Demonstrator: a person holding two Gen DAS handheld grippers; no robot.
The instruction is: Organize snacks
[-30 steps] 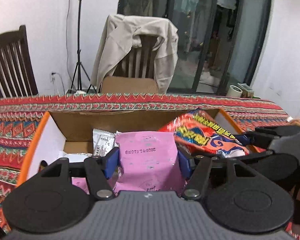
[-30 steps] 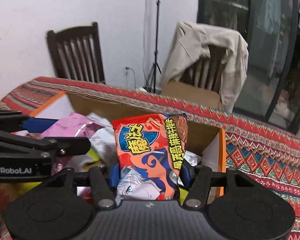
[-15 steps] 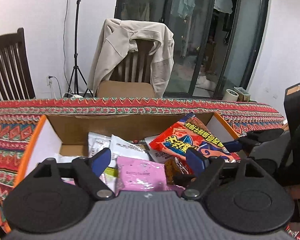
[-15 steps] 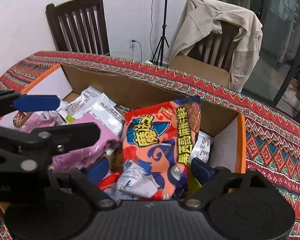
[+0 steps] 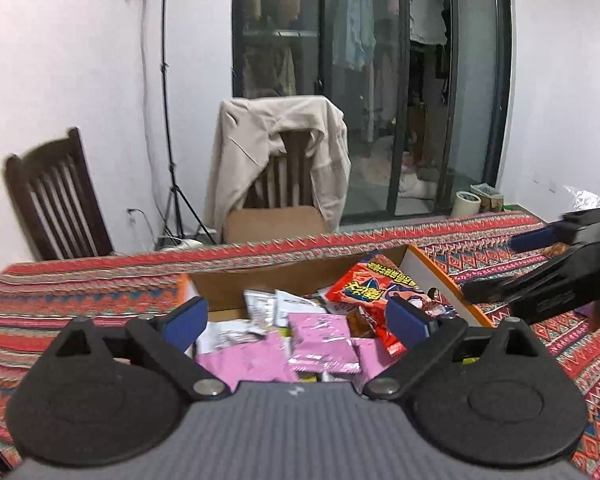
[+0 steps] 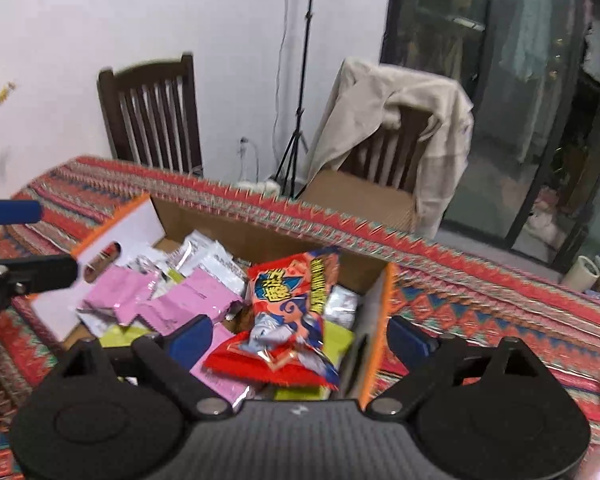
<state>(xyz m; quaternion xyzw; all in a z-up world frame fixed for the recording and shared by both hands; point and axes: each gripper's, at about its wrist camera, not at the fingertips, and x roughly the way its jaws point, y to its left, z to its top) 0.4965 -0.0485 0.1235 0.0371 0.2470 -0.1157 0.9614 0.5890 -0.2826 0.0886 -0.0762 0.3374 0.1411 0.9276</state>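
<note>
Item: my left gripper (image 5: 296,322), jaws wide, empty, above the cardboard box (image 6: 260,236). My right gripper (image 6: 300,340) likewise spread, empty. Contents: red snack bag (image 6: 290,320) atop the box's right end; pink packets (image 6: 180,300) at its left. Step, I judge: between placements. Next: find a stray snack outside the box.

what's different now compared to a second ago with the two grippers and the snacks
Both let go. The left gripper released the pink packet, the right gripper released the red bag; both packs now lie in the box, and both grippers have opened and pulled back. The box stayed put.
</note>
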